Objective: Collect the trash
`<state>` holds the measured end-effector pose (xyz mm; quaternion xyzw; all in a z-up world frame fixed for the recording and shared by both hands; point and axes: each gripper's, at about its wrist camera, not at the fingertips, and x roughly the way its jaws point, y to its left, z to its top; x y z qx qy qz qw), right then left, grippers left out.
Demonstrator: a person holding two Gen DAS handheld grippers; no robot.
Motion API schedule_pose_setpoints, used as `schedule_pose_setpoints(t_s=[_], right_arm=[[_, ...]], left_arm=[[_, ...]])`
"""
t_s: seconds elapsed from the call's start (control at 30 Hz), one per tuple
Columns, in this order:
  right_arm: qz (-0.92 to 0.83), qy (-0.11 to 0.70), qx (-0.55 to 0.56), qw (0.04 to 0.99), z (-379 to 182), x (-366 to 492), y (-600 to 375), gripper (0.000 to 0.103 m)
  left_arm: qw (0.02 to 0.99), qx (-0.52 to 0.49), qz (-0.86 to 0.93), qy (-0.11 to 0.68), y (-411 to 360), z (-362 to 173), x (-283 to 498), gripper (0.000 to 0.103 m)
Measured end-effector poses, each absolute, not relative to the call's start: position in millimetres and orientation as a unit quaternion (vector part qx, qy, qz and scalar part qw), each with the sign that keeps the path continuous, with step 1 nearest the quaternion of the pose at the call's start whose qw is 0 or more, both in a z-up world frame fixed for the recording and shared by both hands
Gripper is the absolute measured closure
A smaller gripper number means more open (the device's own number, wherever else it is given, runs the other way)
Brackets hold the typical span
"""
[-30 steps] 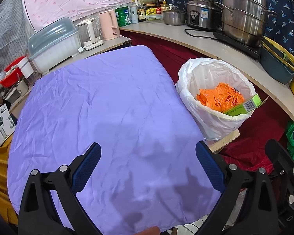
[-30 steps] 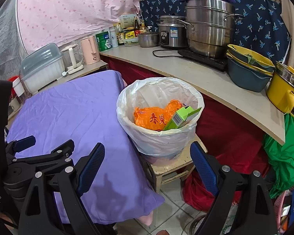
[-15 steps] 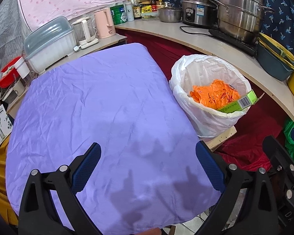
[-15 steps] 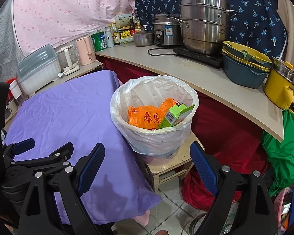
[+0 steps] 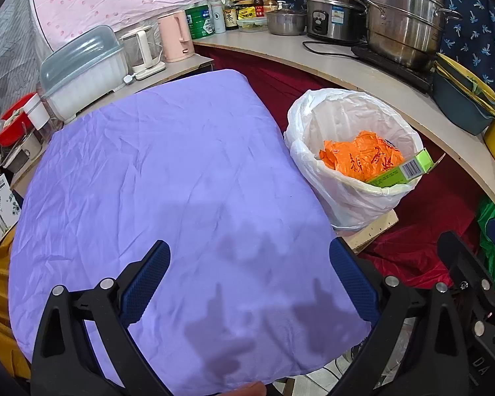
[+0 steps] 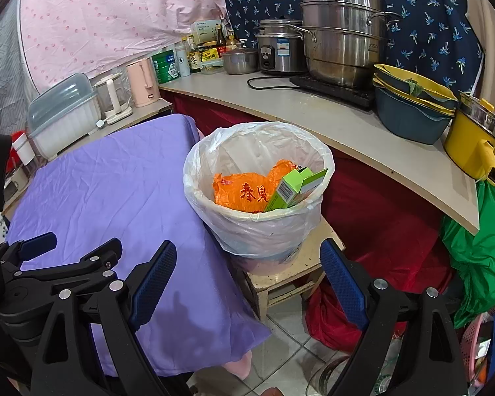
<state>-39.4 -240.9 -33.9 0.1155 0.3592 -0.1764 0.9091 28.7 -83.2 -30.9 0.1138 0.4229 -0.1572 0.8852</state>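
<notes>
Both tongs — left tongs [image 5: 249, 277] and right tongs [image 6: 247, 270] — hang released, holding nothing. Orange wrapper [image 6: 244, 191] and green carton [image 6: 293, 186] already lie inside the lined bin [image 6: 257, 227] beside the purple surface [image 5: 168, 181] — I judge collection nearly complete.

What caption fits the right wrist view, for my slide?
Open right gripper faces lined bin holding orange bag and green box.
</notes>
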Motion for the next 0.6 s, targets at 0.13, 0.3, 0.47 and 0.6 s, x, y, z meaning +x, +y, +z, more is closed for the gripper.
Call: schedule_pose_setpoints(t_s=[0.13,0.3,0.47,0.6], right_arm=[[-0.177,0.358,0.116,0.909,-34.1,-39.7,-240.8,0.018],[-0.177,0.360,0.115,0.909,-34.2,-39.5,-240.5,0.018],[-0.177,0.359,0.114,0.909,-33.9,-39.3,-240.2,0.018],[-0.177,0.360,0.113,0.909,-34.1,-39.2,-240.1,0.018]], left_arm=[[0.885,0.113,-0.157,0.423,-82.8,-30.8,29.0,0.010],[0.887,0.110,-0.154,0.421,-80.9,-28.8,29.8,0.010],[0.888,0.106,-0.151,0.421,-77.2,-27.0,31.1,0.010],[0.888,0.104,-0.150,0.422,-76.5,-27.7,31.1,0.010]])
